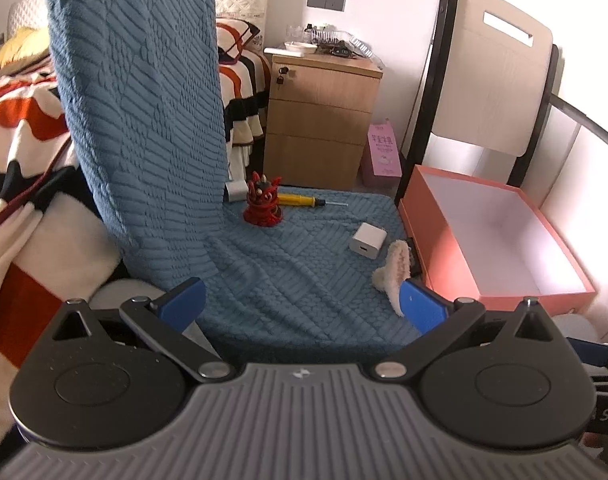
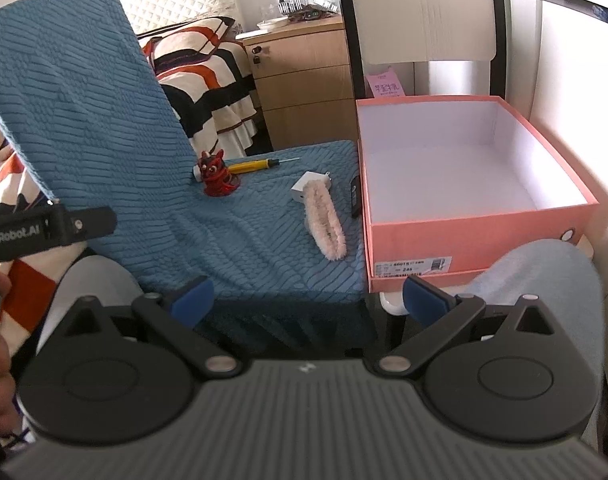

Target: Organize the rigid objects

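Right wrist view: both tools, left (image 1: 302, 308) and right (image 2: 307, 300), are being held released, short of the charger (image 2: 308, 185) on the chair beside the empty box (image 2: 479, 216); it is best approached squarely.

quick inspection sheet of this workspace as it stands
surface: blue cover over a chair seat
job's things: red figurine, yellow screwdriver, white charger, fluffy brush, small black item on the cover; pink box beside it, nothing inside
clutter: nothing seen
grippers: left tongs and right tongs open, holding nothing
cables: nothing seen
surroundings: striped bedding, wooden cabinet, folding chair
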Available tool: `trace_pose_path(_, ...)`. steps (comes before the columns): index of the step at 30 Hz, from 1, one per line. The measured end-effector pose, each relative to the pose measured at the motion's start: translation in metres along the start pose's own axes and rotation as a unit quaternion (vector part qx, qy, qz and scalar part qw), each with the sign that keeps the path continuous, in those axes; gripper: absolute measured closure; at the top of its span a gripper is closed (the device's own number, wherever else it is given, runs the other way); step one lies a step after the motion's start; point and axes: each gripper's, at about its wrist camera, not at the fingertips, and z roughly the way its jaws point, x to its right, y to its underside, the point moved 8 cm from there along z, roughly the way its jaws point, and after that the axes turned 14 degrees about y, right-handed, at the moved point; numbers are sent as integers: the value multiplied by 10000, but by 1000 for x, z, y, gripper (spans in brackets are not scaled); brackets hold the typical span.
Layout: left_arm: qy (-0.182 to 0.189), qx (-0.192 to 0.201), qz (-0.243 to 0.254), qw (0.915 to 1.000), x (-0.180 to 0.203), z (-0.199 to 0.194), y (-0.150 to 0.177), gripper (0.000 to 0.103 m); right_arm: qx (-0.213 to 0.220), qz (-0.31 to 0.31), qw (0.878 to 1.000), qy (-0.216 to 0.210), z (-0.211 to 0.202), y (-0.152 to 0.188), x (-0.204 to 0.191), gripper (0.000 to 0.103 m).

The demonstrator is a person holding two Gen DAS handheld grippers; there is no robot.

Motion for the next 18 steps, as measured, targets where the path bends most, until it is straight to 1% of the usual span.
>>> trace_pose_path(5, 56, 4, 9, 10000, -4, 13, -9, 0, 4, -50, 10000, 22, 12, -4, -2, 1)
trace_pose_path(11, 62, -93, 33, 9999, -16, 32, -15, 0, -124, -102, 9999, -57, 29, -3, -10, 4)
trace_pose_path(18, 98, -208, -81, 9997, -24, 51, -28, 0, -37, -196, 9997, -104, 42, -14, -19, 5)
